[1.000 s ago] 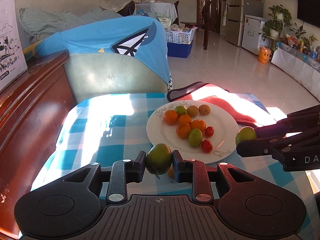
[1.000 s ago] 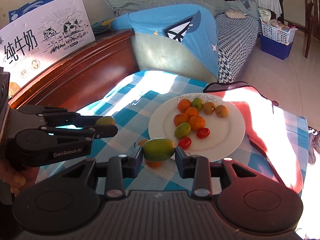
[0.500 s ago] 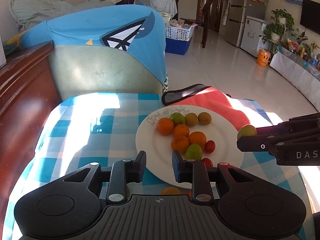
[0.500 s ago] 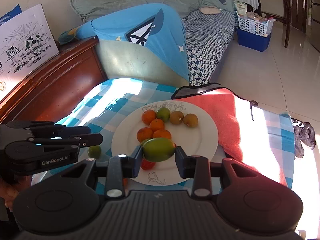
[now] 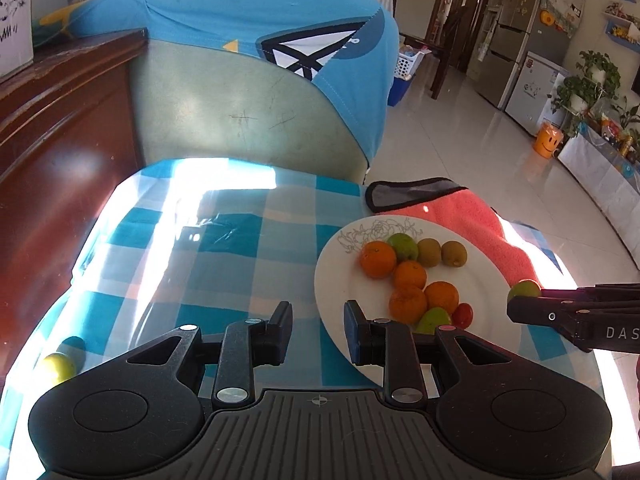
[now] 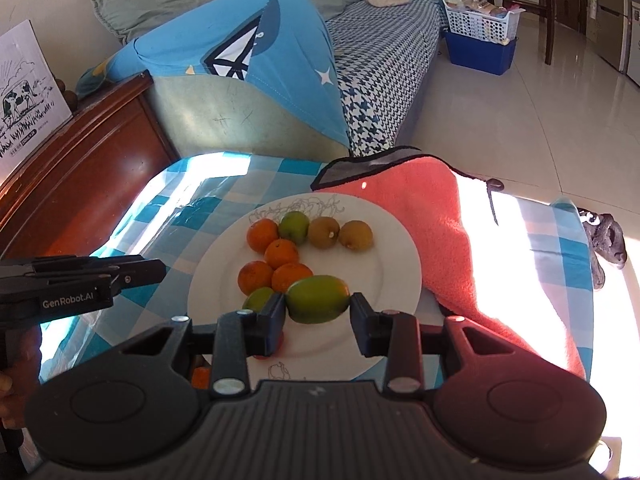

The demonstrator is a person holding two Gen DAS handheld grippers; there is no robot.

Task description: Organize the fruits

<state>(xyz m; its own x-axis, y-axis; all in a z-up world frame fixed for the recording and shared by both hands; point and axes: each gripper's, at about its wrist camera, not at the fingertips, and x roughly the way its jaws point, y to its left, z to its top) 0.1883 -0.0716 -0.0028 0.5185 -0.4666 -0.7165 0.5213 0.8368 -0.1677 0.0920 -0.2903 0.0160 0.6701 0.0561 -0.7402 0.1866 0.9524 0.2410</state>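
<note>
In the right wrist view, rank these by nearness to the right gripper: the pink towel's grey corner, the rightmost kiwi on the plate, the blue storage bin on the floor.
Measured from the right gripper:
1. Rightmost kiwi, on the plate's far right side.
2. Towel's grey corner, just beyond the plate's far rim.
3. Blue storage bin, on the floor, upper right.

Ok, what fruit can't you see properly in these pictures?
- Right wrist view: orange fruit by the plate, mostly behind the body of the right gripper.
- Right wrist view: cherry tomato, nearly all hidden behind that gripper and its green fruit.
- Left wrist view: green fruit, only its tip shows past the right gripper.
</note>
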